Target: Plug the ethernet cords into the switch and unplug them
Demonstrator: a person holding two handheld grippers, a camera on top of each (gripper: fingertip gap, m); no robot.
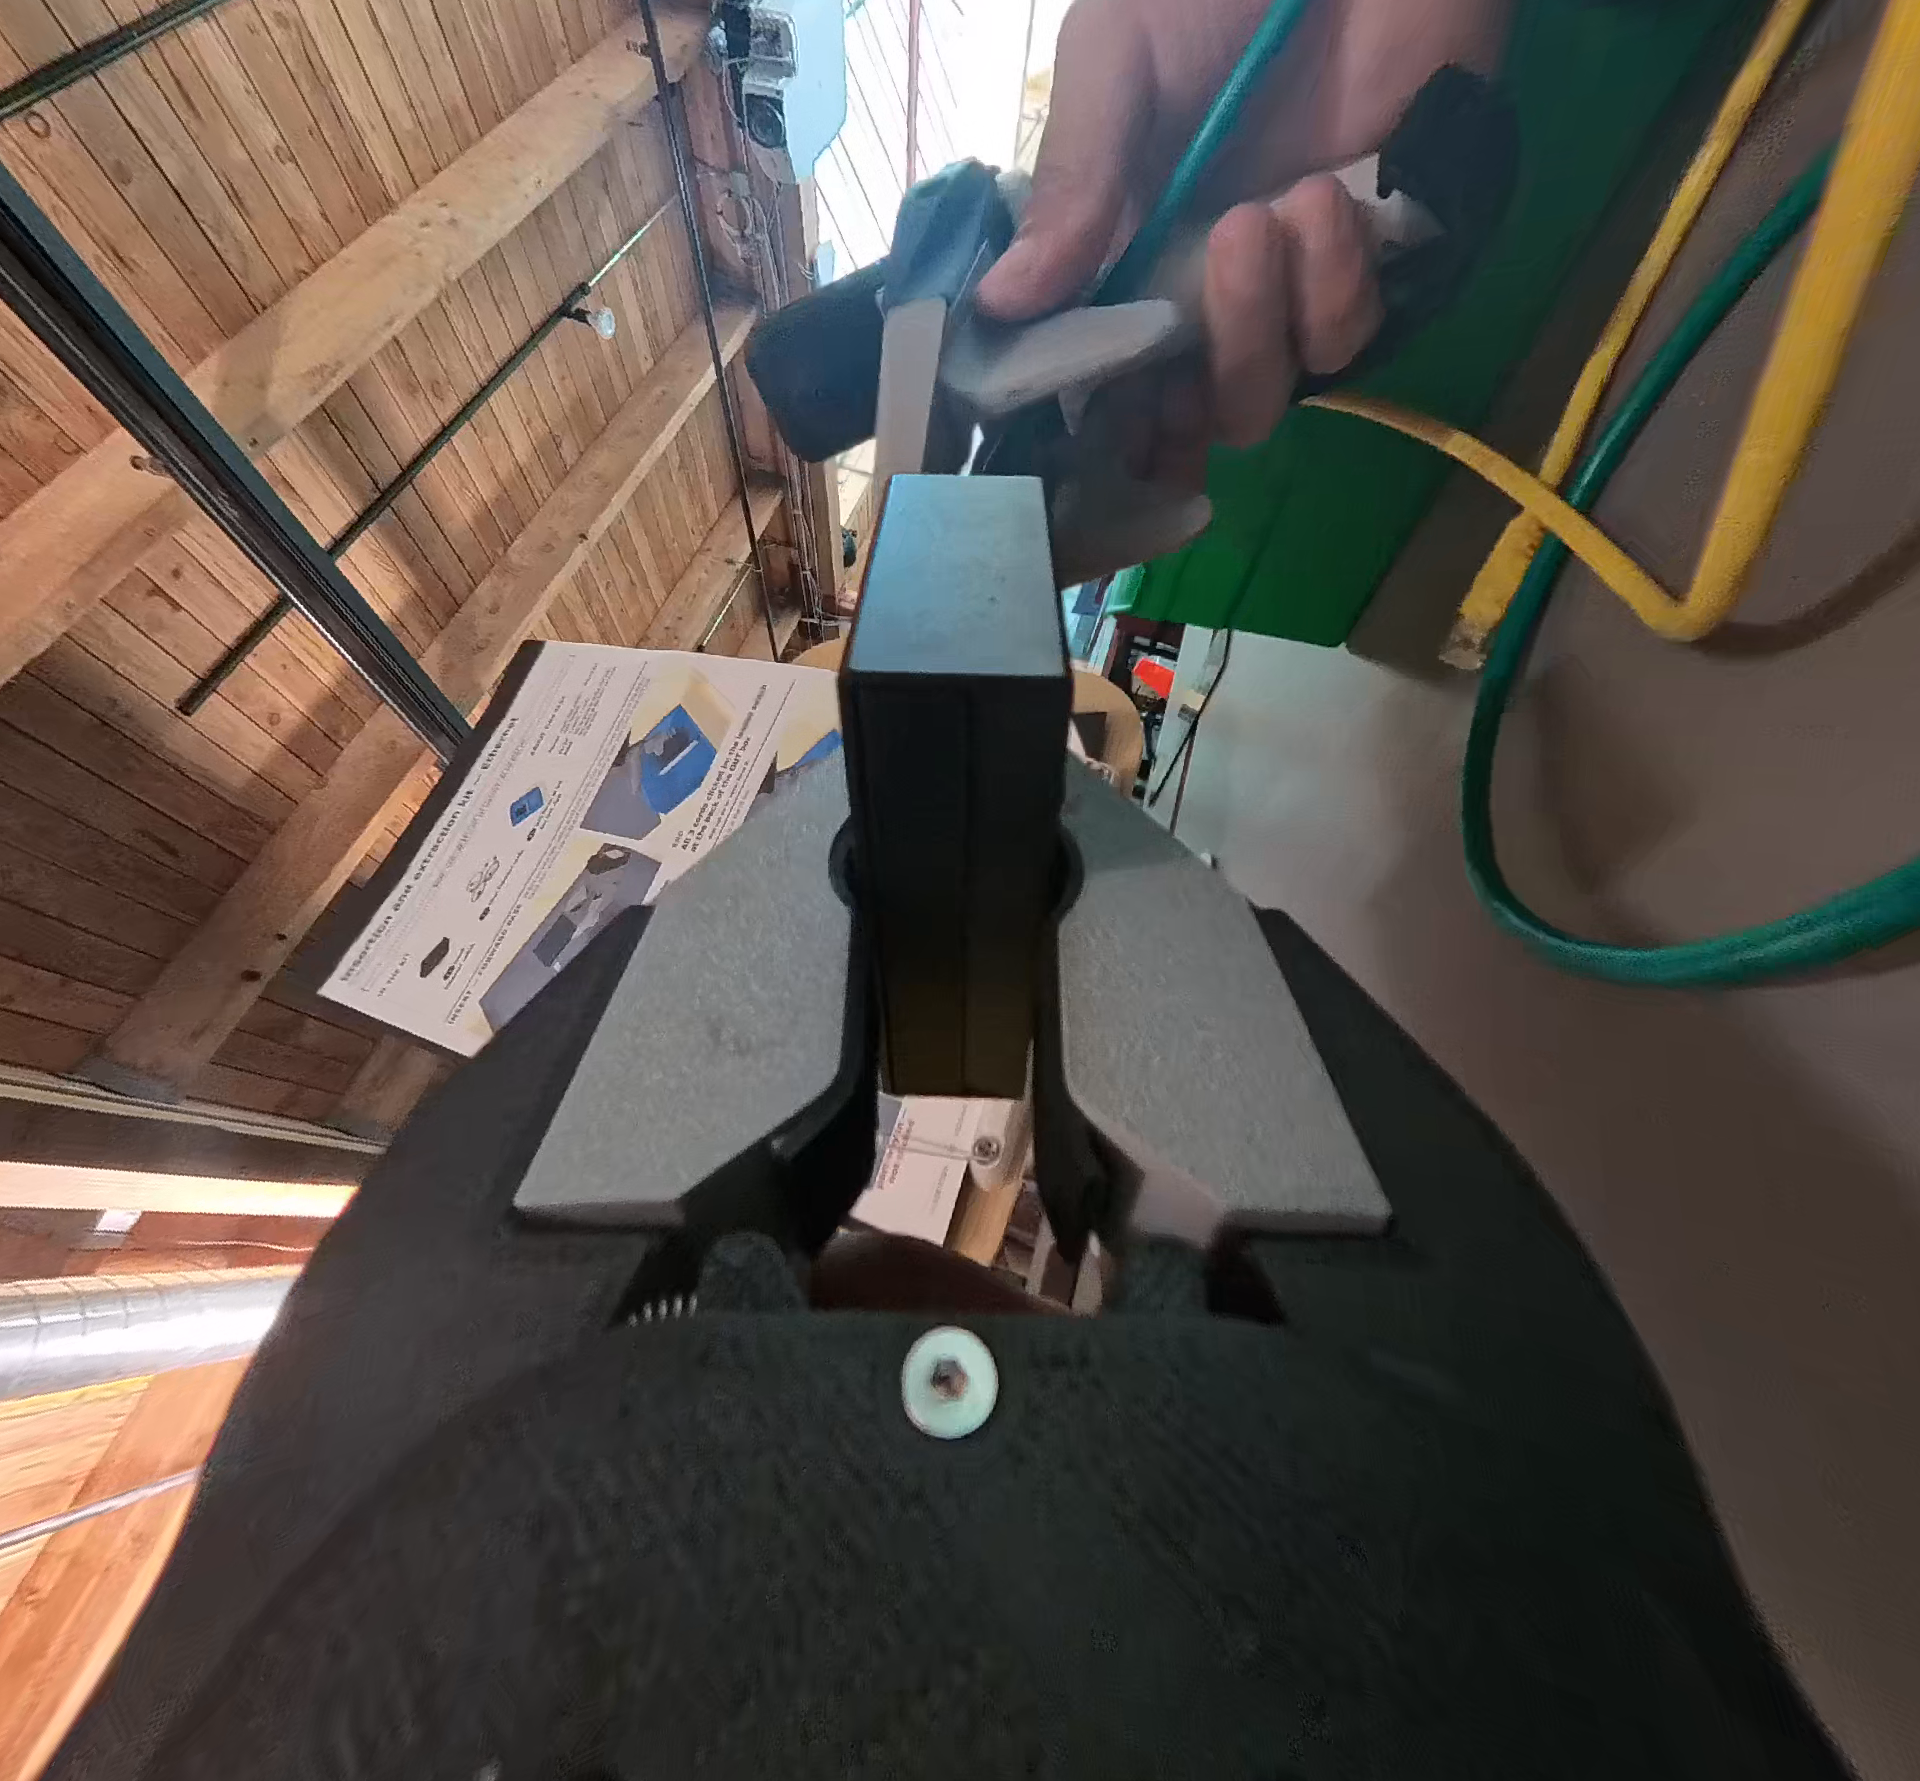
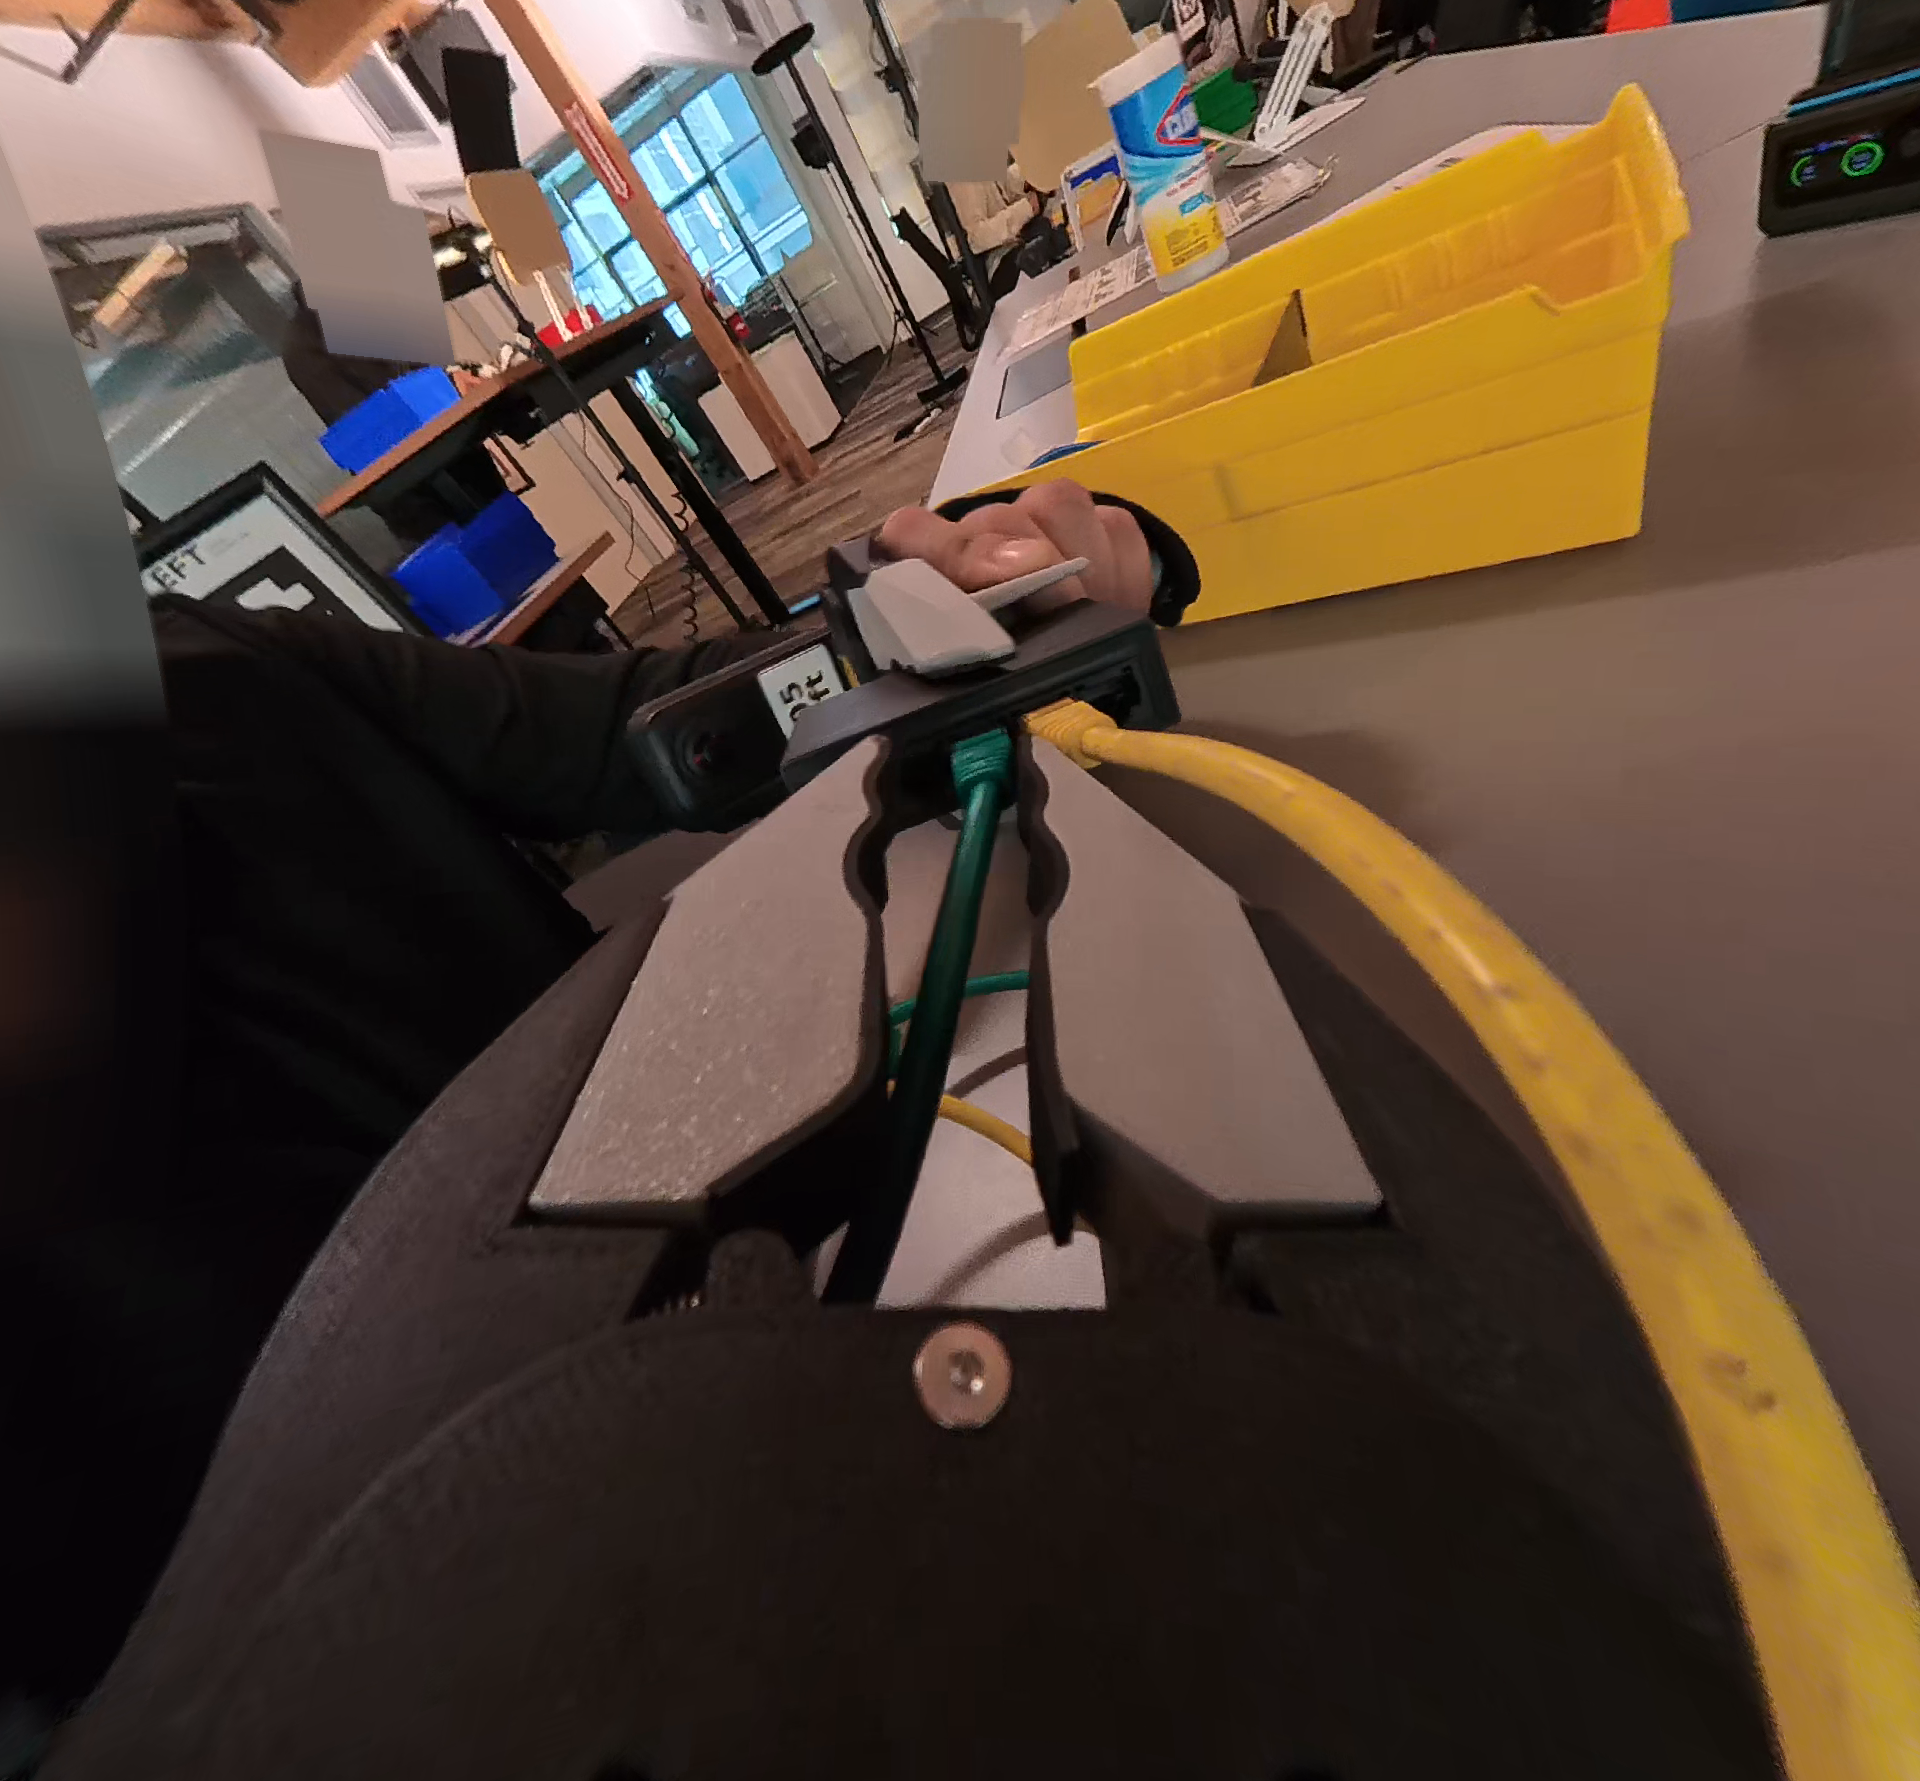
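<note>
My left gripper point(image 1: 956, 796) is shut on the black switch point(image 1: 956, 609) and holds it on edge by its two flat faces. In the right wrist view the switch point(image 2: 1049, 666) rests low at the grey table point(image 2: 1558, 796), ports facing me. A yellow cord point(image 2: 1351, 858) is plugged into a port. A green cord point(image 2: 961, 900) sits with its plug in the port beside it. My right gripper point(image 2: 961, 775) straddles the green plug; its jaws stand slightly apart, with a gap on the left side. Both cords loop at the right in the left wrist view: green point(image 1: 1507, 848), yellow point(image 1: 1766, 381).
A yellow bin point(image 2: 1403, 443) stands just behind the switch, with a wipes canister point(image 2: 1169, 173) beyond it. A black device point(image 2: 1839, 173) sits at the far right. A printed sheet point(image 1: 582, 817) and a green bin point(image 1: 1351, 484) show in the left wrist view. A hand point(image 1: 1247, 69) holds the right gripper.
</note>
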